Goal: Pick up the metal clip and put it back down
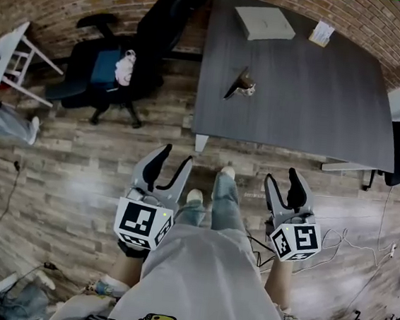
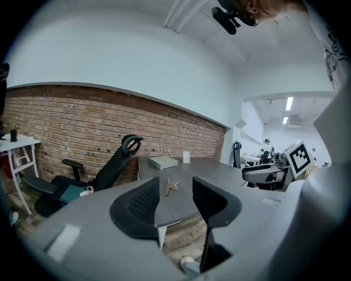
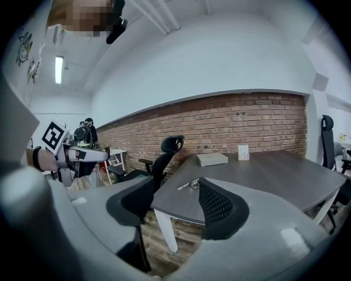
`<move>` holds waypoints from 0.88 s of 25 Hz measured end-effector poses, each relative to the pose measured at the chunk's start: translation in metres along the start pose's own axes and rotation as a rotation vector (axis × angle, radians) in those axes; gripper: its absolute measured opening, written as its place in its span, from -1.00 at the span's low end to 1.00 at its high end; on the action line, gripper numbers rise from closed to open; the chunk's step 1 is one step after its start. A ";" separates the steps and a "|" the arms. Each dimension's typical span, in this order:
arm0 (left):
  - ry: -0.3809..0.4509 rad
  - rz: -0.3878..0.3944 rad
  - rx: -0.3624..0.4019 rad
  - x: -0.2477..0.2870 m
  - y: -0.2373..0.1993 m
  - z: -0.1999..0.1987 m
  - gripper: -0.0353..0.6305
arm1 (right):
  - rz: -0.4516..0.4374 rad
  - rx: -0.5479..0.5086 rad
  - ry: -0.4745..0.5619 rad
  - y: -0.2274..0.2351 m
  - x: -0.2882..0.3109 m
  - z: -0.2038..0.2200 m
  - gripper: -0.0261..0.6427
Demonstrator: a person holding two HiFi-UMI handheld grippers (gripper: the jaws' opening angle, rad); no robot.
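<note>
Near table (image 1: 320,97) edge: metal clip (image 1: 242,84) | left gripper (image 1: 177,155), right gripper (image 1: 282,176) (jaws apart)

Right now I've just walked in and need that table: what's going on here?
A person stands short of the table, holding two claws. The left claw and right claw are open and empty, pointing at the table. The clip lies on it, untouched; the pick-up has not begun.
</note>
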State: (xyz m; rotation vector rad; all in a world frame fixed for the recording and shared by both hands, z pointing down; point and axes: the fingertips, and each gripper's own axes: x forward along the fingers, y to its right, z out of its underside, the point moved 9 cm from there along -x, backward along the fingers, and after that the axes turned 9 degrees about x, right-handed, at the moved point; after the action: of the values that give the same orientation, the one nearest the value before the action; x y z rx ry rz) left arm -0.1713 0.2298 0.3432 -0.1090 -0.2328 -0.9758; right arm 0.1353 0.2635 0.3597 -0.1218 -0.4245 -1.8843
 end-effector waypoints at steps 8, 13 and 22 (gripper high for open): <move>-0.006 -0.030 -0.005 0.046 -0.012 -0.005 -0.29 | -0.042 -0.006 -0.002 0.032 0.045 -0.016 -0.10; 0.010 -0.042 0.012 0.102 -0.024 -0.026 -0.27 | -0.076 -0.026 0.016 0.066 0.090 -0.047 -0.08; 0.043 -0.090 0.037 0.193 -0.036 -0.073 -0.26 | -0.175 -0.111 0.036 0.121 0.168 -0.108 -0.03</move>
State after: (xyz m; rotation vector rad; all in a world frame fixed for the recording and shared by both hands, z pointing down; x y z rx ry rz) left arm -0.0869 0.0396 0.3190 -0.0438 -0.2180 -1.0617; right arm 0.2018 0.0411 0.3358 -0.1284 -0.3143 -2.0797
